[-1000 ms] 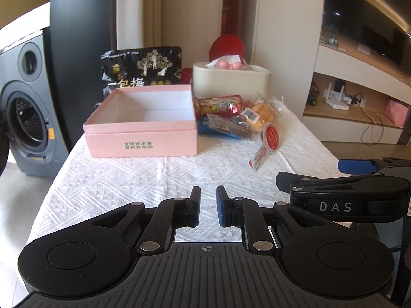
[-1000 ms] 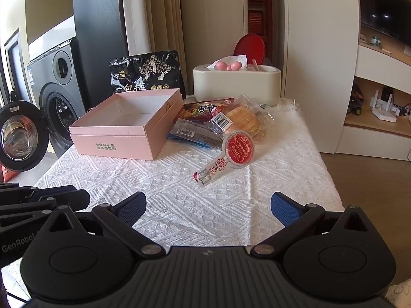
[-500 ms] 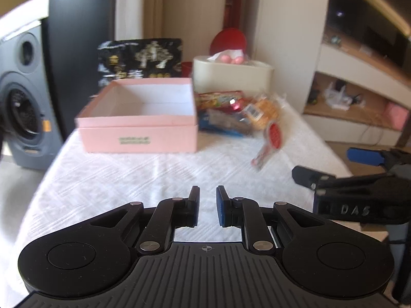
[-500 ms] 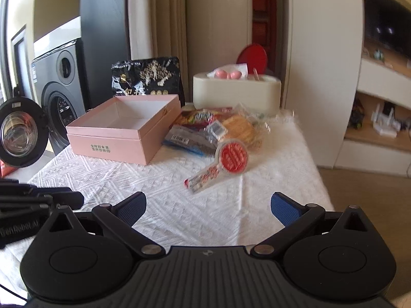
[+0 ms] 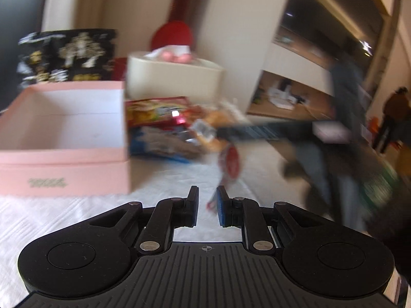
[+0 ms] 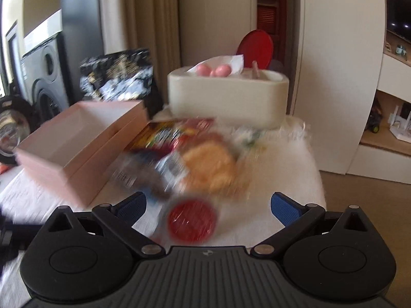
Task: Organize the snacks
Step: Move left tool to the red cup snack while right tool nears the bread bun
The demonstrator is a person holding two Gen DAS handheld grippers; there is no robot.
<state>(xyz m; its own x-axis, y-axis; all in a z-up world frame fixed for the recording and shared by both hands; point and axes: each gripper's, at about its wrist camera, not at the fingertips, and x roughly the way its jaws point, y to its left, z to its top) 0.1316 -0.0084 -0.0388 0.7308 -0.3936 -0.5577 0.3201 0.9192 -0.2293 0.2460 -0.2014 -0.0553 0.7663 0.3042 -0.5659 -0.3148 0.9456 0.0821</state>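
Nothing seems packed yet: the pink box (image 5: 64, 118) looks empty, snacks (image 6: 200, 159) piled beside it, right gripper (image 6: 208, 202) wide open and empty, left gripper (image 5: 207, 202) closed on nothing

two black hand-held grippers with blue pads

the left gripper (image 5: 207, 206) has a ribbed black body, two round discs, jointed link arms with silver pivot screws, a small crosshair mark at centre, and blue pads on its fingers (image 5: 221, 206). the right gripper (image 6: 208, 206) is the same build, with textured blue pads (image 6: 282, 206).
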